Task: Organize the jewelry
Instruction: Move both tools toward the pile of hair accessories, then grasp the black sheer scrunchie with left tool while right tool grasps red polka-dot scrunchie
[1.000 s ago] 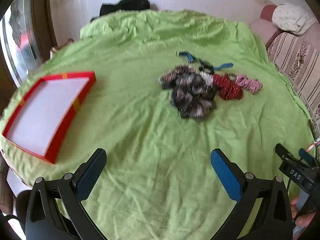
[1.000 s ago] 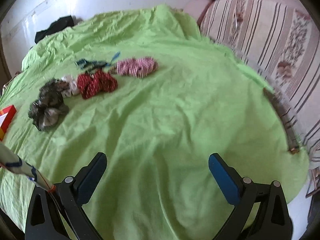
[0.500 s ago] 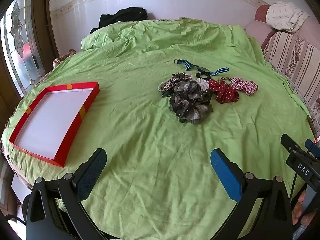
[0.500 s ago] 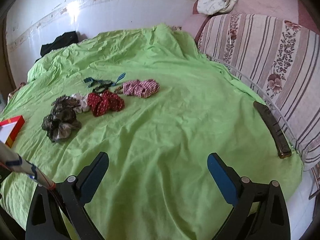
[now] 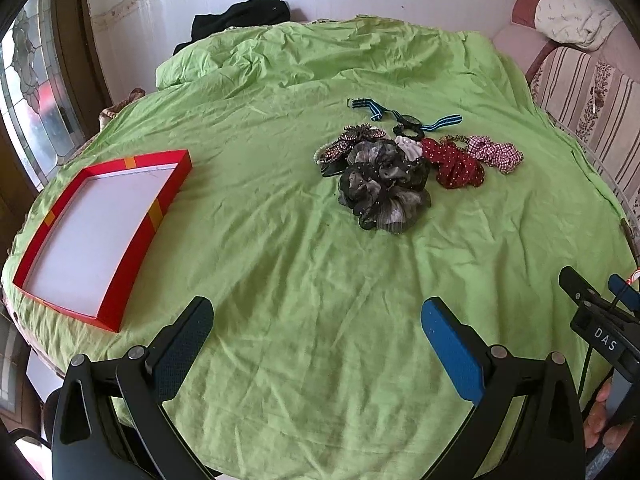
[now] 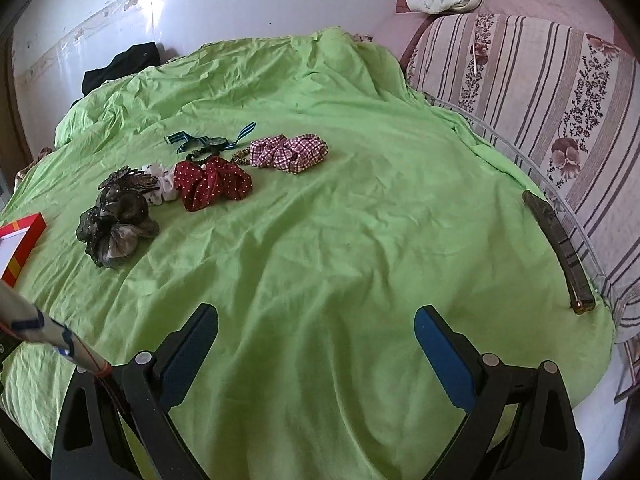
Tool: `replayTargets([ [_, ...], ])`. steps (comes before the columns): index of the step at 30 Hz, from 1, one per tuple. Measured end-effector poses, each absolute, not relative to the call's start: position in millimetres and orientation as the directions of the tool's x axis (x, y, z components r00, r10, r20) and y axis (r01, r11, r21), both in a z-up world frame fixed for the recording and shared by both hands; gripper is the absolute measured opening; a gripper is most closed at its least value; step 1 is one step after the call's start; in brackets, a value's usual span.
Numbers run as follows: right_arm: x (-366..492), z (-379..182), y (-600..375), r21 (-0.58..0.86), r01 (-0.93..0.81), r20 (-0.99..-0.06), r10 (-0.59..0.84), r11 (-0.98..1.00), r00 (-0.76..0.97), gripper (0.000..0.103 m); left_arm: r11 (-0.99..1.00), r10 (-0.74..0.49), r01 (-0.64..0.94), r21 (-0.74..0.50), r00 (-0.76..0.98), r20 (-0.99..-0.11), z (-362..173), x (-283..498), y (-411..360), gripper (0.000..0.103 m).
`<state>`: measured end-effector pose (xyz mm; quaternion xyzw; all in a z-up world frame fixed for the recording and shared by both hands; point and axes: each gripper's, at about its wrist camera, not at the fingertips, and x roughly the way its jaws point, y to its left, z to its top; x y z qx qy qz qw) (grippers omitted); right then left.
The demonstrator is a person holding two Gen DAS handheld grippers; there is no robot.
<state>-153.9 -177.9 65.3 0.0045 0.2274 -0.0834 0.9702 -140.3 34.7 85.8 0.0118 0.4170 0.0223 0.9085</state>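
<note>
A cluster of accessories lies mid-table on the green cloth: a big grey-black scrunchie (image 5: 382, 188) (image 6: 114, 226), a red dotted scrunchie (image 5: 454, 162) (image 6: 214, 184), a pink plaid scrunchie (image 5: 496, 154) (image 6: 290, 152), a white scrunchie (image 6: 162, 184), a beaded brown hair piece (image 5: 346, 144) and a watch with a blue striped strap (image 5: 408, 120) (image 6: 212, 142). An open red box with a white floor (image 5: 158, 206) (image 6: 24, 236) lies at the left. My left gripper (image 5: 316, 338) and right gripper (image 6: 316, 344) are both open and empty, near the table's front edge, well short of the cluster.
A long dark hair clip (image 6: 558, 246) lies at the table's right edge. A striped floral sofa (image 6: 540, 92) stands close on the right. Dark clothing (image 5: 240, 18) lies at the far edge by the wall. The right gripper's body (image 5: 600, 336) shows at the left view's right edge.
Both cameras have risen and pulled back, so the table shows from higher and the cluster looks farther away. Nothing on the table has moved. Both grippers stay open.
</note>
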Motion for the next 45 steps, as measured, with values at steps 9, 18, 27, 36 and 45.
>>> replayTargets([
  [9,-140,69,-173,-0.058,0.142,-0.444,-0.153,0.988,0.883,0.100,1.000,0.020,-0.012,0.016,0.637,-0.771,90,-125,49,0.103],
  [18,-106,96,-174,-0.042,0.077,-0.455,-0.088,0.996,0.886,0.100,0.998,-0.057,0.016,-0.061,0.621,-0.782,107,-98,73,0.075],
  [27,-73,102,-167,-0.039,0.023,-0.497,-0.040,0.999,0.867,0.094,0.996,-0.081,0.022,-0.083,0.579,-0.812,98,-64,76,0.075],
  [36,-22,112,-164,0.110,-0.085,-0.539,0.131,0.990,0.832,0.079,0.965,-0.262,0.108,-0.240,0.489,-0.832,79,-15,59,0.075],
  [45,43,110,-158,0.259,-0.119,-0.568,0.251,0.959,0.784,0.079,0.946,-0.325,0.156,-0.285,0.416,-0.849,46,40,32,0.075],
])
